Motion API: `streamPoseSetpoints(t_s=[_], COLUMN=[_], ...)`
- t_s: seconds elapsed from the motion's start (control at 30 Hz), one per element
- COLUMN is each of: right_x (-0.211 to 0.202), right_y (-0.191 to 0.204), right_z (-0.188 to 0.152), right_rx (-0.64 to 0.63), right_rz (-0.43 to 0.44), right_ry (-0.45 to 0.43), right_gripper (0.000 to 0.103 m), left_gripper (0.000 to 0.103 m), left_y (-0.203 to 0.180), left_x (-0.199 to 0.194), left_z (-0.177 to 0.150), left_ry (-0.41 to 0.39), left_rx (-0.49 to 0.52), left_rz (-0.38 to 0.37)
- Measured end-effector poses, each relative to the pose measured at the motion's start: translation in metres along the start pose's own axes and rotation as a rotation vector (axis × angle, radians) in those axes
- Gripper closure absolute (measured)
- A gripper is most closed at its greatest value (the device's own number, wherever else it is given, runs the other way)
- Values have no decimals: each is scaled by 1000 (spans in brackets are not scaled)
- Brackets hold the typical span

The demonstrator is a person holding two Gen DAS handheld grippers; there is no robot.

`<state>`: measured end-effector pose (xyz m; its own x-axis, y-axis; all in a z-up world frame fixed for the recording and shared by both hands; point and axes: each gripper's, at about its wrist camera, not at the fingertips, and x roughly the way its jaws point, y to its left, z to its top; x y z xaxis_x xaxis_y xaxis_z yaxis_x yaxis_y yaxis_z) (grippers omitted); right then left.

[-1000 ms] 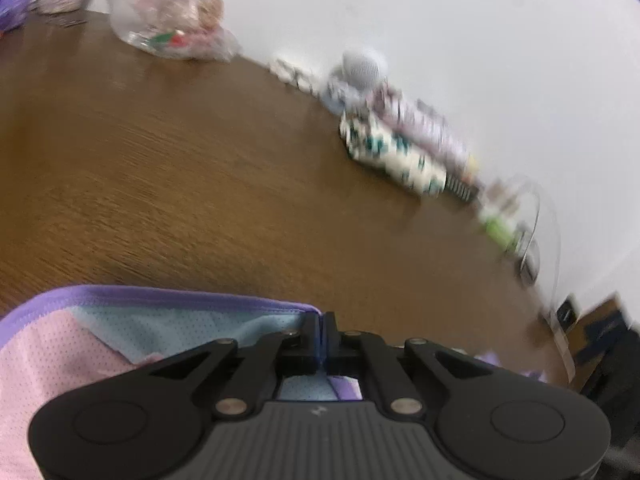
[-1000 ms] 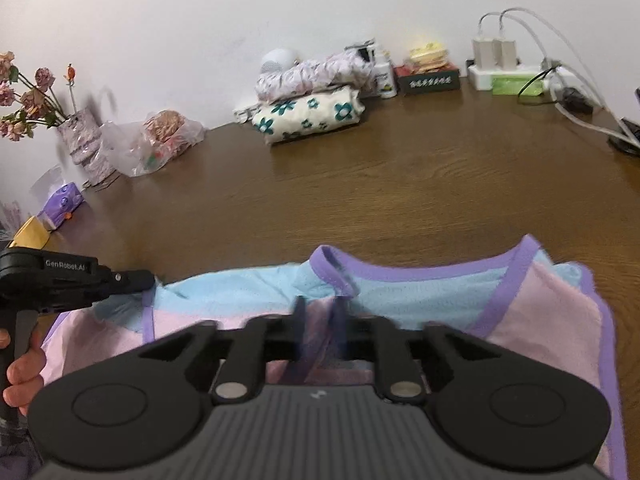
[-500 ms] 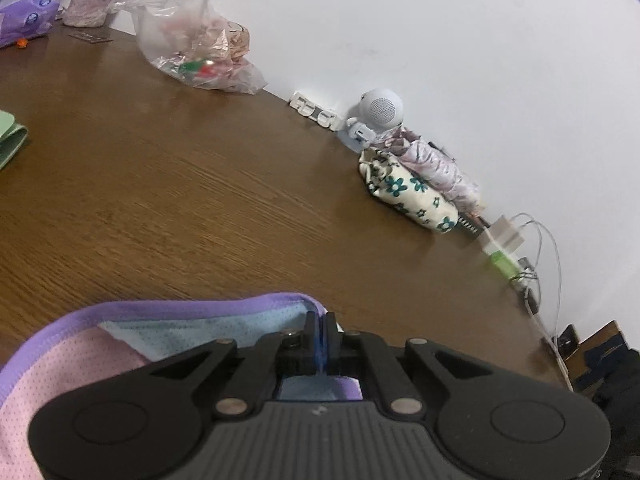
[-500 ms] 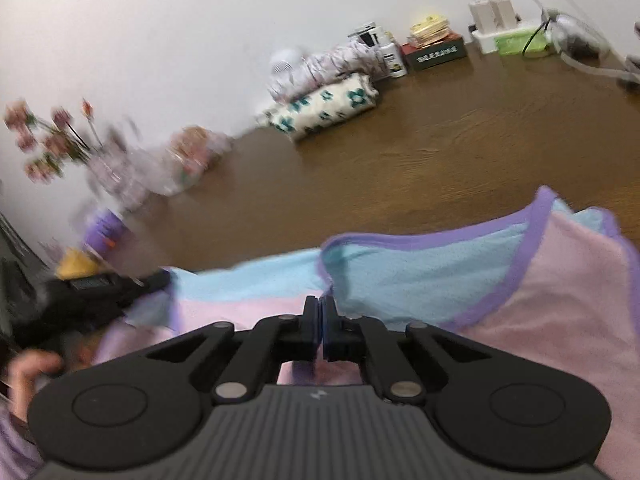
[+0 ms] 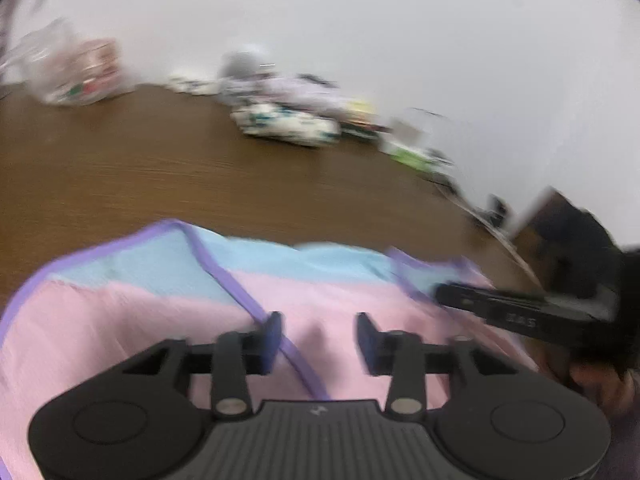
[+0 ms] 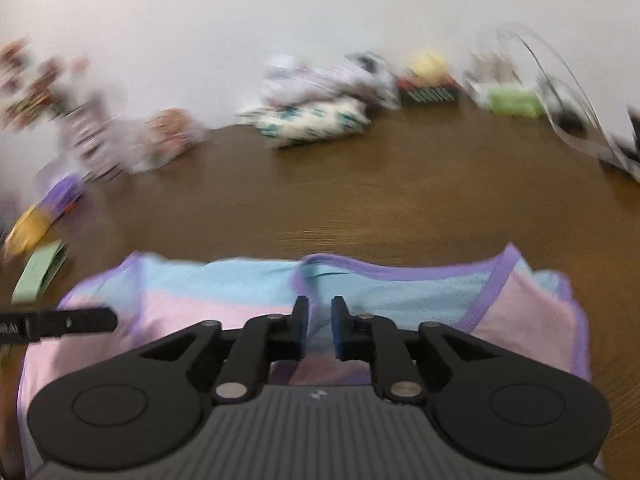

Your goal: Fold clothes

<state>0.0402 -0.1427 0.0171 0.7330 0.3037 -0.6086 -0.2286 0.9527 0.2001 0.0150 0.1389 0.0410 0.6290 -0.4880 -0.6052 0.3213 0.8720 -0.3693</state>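
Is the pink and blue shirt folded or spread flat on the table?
Folded. The shirt lies on the table with its purple-trimmed edge doubled over the pink part.

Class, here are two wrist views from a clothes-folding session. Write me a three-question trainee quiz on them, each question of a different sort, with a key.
1. True or false: the left gripper is clamped on the garment.
2. Multiple choice: the garment's trim is A) red, B) purple, C) black.
3. Fill in: the garment lies on a brown ____.

Key:
1. False. Its jaws are opening, with the cloth lying below them, unpinched. The right gripper is opening too.
2. B. Purple edging borders the pink and light blue panels.
3. Table.
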Motion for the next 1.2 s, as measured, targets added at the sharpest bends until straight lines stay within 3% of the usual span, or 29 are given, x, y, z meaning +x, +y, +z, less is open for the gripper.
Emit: streamPoseSetpoints(t_s=[0.03,0.13,0.2,0.3,0.43,0.57,0.63,0.77,0.83,0.87,0.9,1.07,1.13,1.2], right_x=[-11,-34,-43,-56,-59,-52,-57,-64,-57,-54,-52,-66,-59,-65], right_y=[4,7,0,2,15,22,21,21,27,29,29,33,34,31], right_z=[-8,-34,-46,-57,-69,-74,-71,-64,-66,-67,-67,-61,-64,-70], right_rx=[-60,-150,-112,-84,-138,-171,-141,-87,-108,-109,-91,-27,-35,-39], right_rz=[2,-25,-39,-31,-19,-55,-33,42,19,2,-4,98,119,78], right_ry=[5,37,35,3,-12,2,-4,-18,-3,3,6,-19,25,26], right_gripper=[61,61,63,67,67,79,80,64,74,98,101,100,92,81], left_gripper=[53,53,55,56,56,56,56,56,56,56,56,55,55,55], left_y=[-2,-7,-10,-23,-31,-33,-33,-31,-31,-30,-31,-31,-32,-34], left_x=[-7,-13,-11,-20,-33,-31,-33,-37,-38,-38,-38,-39,-38,-39], left_z=[-11,-36,-48,-58,-70,-83,-87,-89,-88,-88,-88,-89,-88,-86], left_ry=[-1,37,68,28,1,27,10,3,1,0,0,-4,-3,2], left_rx=[19,55,31,55,74,90,92,85,85,85,86,88,82,78], left_rz=[-16,2,67,140,138,200,204,196,193,192,192,183,183,182])
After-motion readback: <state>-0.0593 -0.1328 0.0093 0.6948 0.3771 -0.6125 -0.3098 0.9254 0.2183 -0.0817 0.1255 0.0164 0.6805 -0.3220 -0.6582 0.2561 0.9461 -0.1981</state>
